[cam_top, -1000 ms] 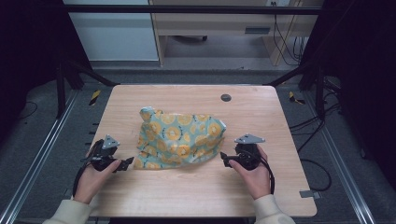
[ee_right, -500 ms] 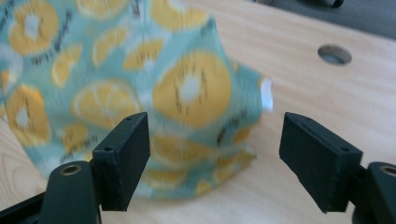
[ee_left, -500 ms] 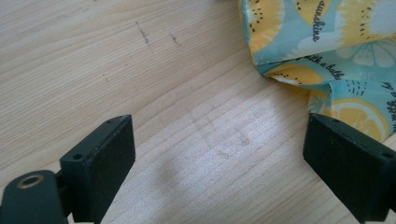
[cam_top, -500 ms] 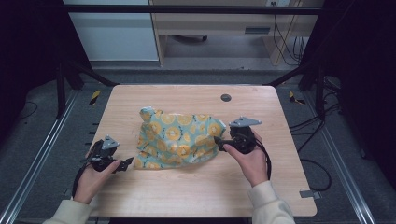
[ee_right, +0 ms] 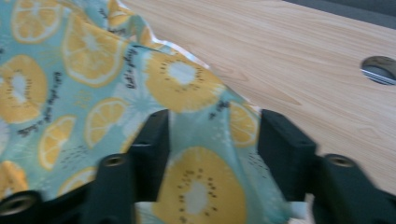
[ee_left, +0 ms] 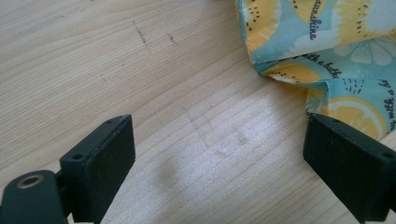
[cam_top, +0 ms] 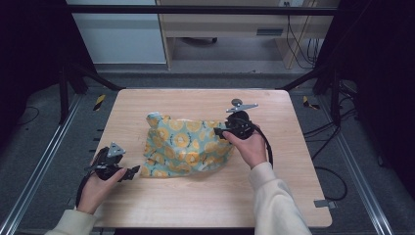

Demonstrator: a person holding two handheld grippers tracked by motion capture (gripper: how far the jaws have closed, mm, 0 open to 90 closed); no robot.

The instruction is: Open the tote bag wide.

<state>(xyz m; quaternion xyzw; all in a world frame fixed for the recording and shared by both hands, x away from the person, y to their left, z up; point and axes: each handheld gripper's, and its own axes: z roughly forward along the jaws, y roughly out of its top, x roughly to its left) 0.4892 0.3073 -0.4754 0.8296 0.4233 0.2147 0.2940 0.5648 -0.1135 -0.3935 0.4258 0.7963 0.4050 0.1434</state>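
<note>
Right hand-held gripper [cam_top: 219, 132]: held by the right hand [cam_top: 252, 147] over the right-hand part of the cloth [cam_top: 188, 144], forearm in a pale sleeve [cam_top: 274, 200] entering from the bottom edge and angled up and to the left, jaws pointing left. In the right gripper view its jaws stand part-way apart with a raised fold of the cloth [ee_right: 201, 154] between them; whether the pads press the fabric cannot be told. The grey three-cornered plate [cam_top: 241, 106] sits on top, and a black cable [cam_top: 266, 147] loops past the wrist. Left hand-held gripper [cam_top: 129, 172]: held low by the left hand [cam_top: 95, 188] near the front left of the surface [cam_top: 195, 200], jaws pointing right toward the cloth's lower left corner. In the left gripper view its jaws are spread wide over bare wood [ee_left: 187, 107], gripping nothing, with the cloth edge [ee_left: 322, 56] just beyond the right-hand jaw. The cloth, teal with yellow citrus slices, lies rumpled at the middle of the surface. A small round metal fitting [cam_top: 237, 102] sits in the wood behind the right hand-held gripper.
</note>
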